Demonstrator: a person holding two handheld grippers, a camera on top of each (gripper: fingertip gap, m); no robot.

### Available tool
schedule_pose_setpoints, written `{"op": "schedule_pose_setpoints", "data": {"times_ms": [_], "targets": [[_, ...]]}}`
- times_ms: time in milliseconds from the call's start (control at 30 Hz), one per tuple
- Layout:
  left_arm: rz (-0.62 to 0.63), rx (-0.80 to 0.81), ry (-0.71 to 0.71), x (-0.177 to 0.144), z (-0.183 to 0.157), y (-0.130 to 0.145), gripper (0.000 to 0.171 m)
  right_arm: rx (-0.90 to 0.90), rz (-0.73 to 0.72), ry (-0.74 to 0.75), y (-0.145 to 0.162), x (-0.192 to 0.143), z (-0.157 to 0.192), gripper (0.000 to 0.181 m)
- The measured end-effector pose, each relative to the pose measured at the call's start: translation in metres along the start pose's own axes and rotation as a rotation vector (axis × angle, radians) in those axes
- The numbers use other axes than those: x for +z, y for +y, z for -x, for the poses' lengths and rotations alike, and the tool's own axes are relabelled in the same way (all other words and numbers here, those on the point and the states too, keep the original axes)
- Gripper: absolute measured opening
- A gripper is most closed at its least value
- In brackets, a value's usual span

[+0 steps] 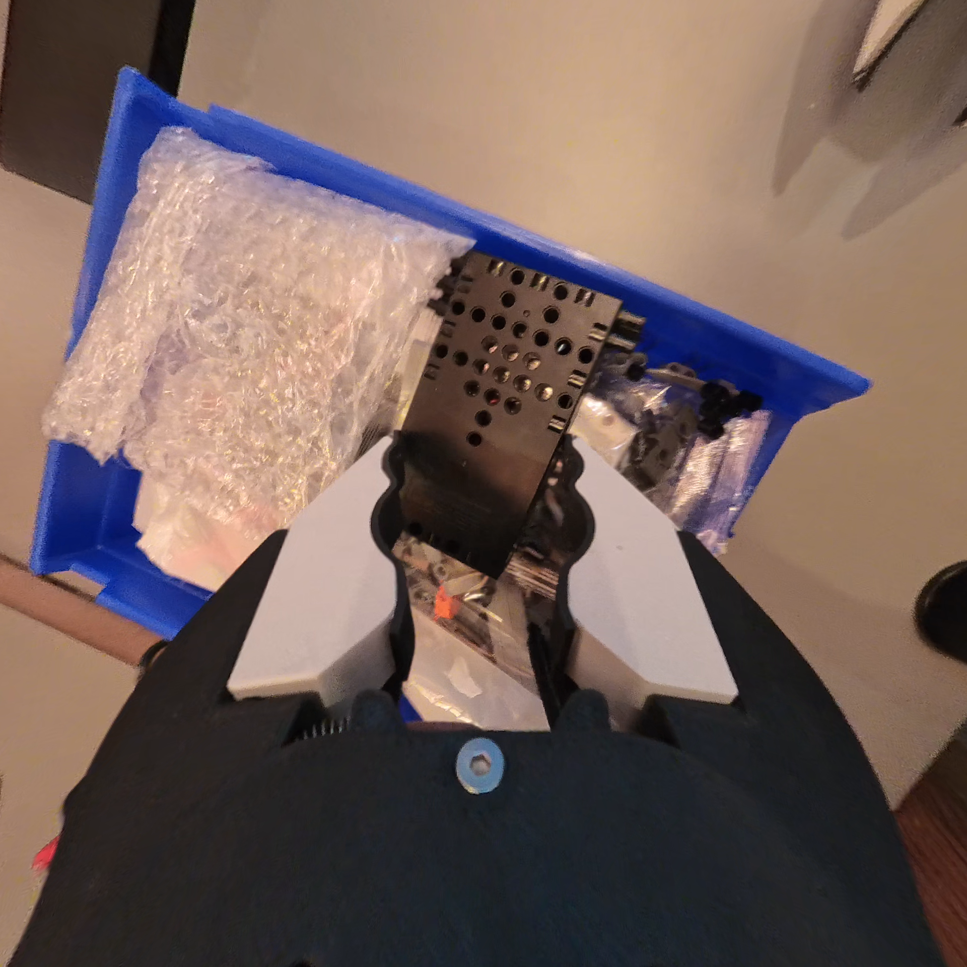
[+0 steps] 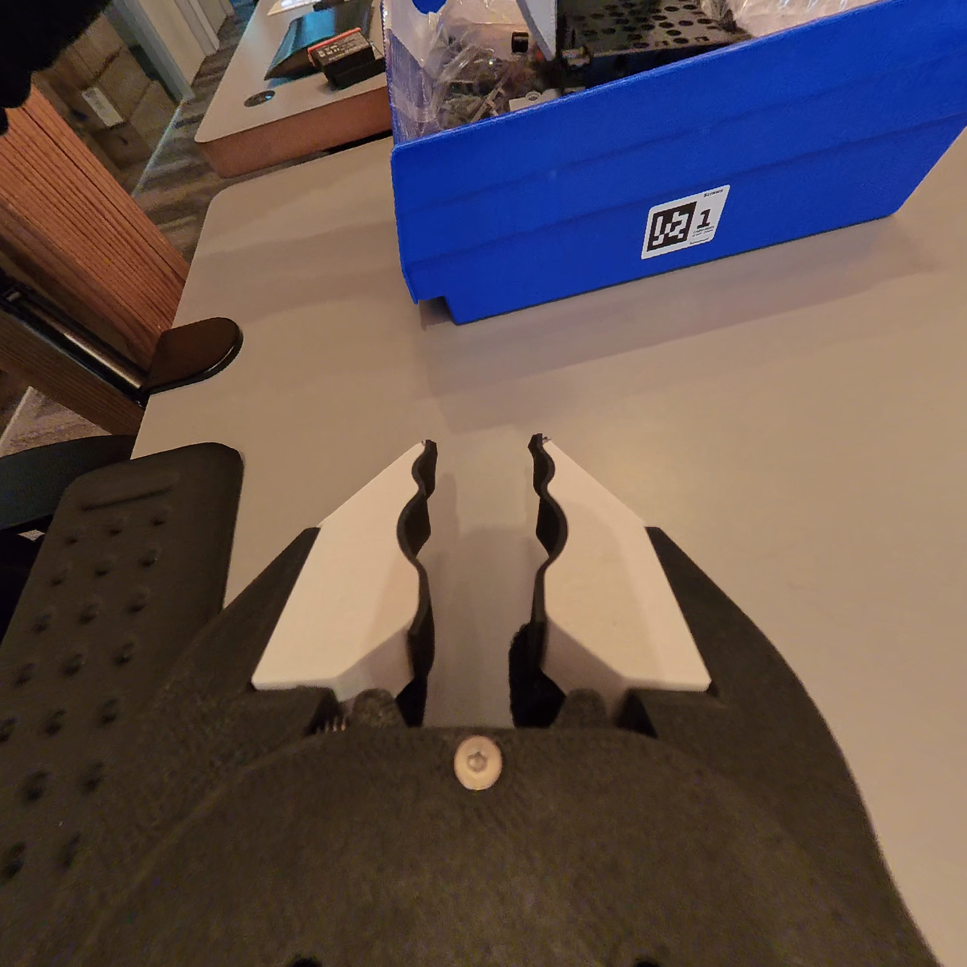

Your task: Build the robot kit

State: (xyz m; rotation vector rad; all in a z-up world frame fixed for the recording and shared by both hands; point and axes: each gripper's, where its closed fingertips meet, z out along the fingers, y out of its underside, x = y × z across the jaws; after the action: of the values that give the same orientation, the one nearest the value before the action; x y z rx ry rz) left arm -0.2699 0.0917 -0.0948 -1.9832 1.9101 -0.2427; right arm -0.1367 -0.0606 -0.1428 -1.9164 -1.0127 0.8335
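Note:
In the left wrist view my left gripper (image 1: 481, 450) reaches into a blue bin (image 1: 680, 314) from above. It is shut on a black perforated metal box (image 1: 513, 356), which stands tilted between the pads. Crumpled bubble wrap (image 1: 235, 340) fills the bin's left half. Clear bags of small dark parts (image 1: 680, 434) lie on the right. In the right wrist view my right gripper (image 2: 482, 443) is open and empty, low over the grey table (image 2: 680, 418), a short way in front of the blue bin (image 2: 575, 209). The black box (image 2: 643, 31) shows over the bin's rim.
A white coded label (image 2: 684, 222) sits on the bin's front wall. A black dotted pad (image 2: 104, 602) lies left of my right gripper. A wooden panel (image 2: 78, 220) and a round black foot (image 2: 196, 348) stand at the table's left edge. A second table (image 2: 293, 104) holds dark devices. My hands' fingertips stand some 20 centimeters from each other. My right tips are roughly 25 centimeters from the round black foot (image 2: 196, 348).

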Motion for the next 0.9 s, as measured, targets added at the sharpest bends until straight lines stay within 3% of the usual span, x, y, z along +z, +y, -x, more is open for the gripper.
{"op": "schedule_pose_setpoints", "data": {"times_ms": [67,300,500,733,767,800,900], "targets": [[0.031,0.021,-0.059,0.0,0.009,0.006,0.07,-0.001,-0.006,0.002,-0.002,-0.001,0.0,0.036],[0.078,0.039,-0.016,0.008,0.008,0.011,0.067,-0.002,0.003,-0.015,0.0,0.0,0.003,0.035],[0.062,0.071,-0.068,0.003,0.005,0.009,0.066,-0.001,-0.01,-0.013,-0.003,-0.004,0.001,0.034],[-0.01,0.08,-0.155,-0.029,0.001,0.001,0.065,-0.004,-0.019,-0.02,-0.006,-0.006,0.003,0.035],[-0.021,0.083,-0.168,-0.035,0.001,-0.001,0.061,-0.004,-0.022,-0.022,-0.007,-0.006,0.004,0.035],[-0.074,0.086,-0.177,-0.042,-0.002,-0.01,0.025,-0.004,-0.023,-0.02,-0.007,-0.007,0.003,0.035],[-0.018,0.079,-0.203,-0.042,0.001,0.0,0.023,-0.001,-0.023,-0.02,-0.008,-0.008,0.003,0.034]]}}
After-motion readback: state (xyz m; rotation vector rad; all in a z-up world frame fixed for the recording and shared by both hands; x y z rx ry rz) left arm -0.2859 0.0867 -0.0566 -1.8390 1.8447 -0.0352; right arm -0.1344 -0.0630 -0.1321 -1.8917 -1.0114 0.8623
